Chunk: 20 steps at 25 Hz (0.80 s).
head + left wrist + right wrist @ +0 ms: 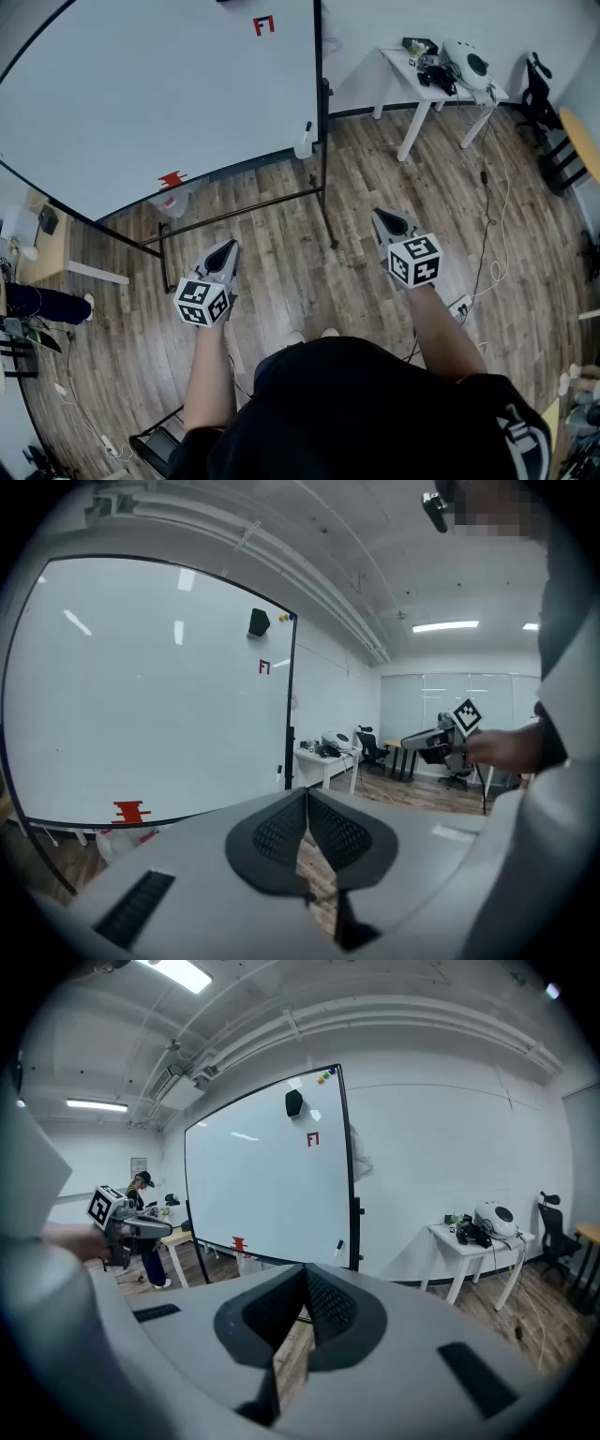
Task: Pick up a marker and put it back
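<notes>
A marker with a black cap stands upright in a white holder at the whiteboard's lower right corner; it also shows small in the right gripper view, as the marker beside the board's black frame. My left gripper hangs over the wood floor, well short of the board, its jaws shut on nothing. At the same height to the right is my right gripper, also shut and empty. In the gripper views the left gripper and right gripper both point toward the board, pads pressed together.
A red object sits on the board's lower edge, a black one near its top. The board's black stand legs reach across the floor. A white table with gear stands right; cables trail over the floor. A person's legs are far left.
</notes>
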Motion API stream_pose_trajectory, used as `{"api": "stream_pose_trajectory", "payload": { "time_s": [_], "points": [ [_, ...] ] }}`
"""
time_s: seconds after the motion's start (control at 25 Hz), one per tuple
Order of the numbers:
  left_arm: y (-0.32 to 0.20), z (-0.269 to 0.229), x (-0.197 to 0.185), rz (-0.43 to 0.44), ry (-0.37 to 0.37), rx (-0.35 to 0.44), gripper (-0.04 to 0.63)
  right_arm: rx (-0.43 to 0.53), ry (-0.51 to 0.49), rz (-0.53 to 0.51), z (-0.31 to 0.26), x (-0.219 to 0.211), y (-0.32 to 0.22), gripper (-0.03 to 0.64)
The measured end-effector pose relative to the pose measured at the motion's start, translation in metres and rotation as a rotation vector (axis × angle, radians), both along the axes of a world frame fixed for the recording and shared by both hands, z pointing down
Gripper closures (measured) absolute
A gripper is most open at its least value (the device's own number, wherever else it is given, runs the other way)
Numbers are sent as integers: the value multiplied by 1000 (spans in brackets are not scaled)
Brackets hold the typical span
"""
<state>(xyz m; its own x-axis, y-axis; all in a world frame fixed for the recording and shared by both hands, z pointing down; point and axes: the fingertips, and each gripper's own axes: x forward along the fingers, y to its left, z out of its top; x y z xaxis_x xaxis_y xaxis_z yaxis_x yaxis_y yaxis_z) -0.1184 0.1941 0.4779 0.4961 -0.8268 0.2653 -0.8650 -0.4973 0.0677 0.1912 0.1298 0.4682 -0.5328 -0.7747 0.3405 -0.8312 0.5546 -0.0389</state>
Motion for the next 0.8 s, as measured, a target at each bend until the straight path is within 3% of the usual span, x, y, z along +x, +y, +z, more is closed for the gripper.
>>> {"api": "stream_pose_trajectory", "payload": {
  "time_s": [0.8],
  "points": [
    [15,-15,20,-33,8,25,581,-37,-49,-84,11,2,35,620]
  ]
}}
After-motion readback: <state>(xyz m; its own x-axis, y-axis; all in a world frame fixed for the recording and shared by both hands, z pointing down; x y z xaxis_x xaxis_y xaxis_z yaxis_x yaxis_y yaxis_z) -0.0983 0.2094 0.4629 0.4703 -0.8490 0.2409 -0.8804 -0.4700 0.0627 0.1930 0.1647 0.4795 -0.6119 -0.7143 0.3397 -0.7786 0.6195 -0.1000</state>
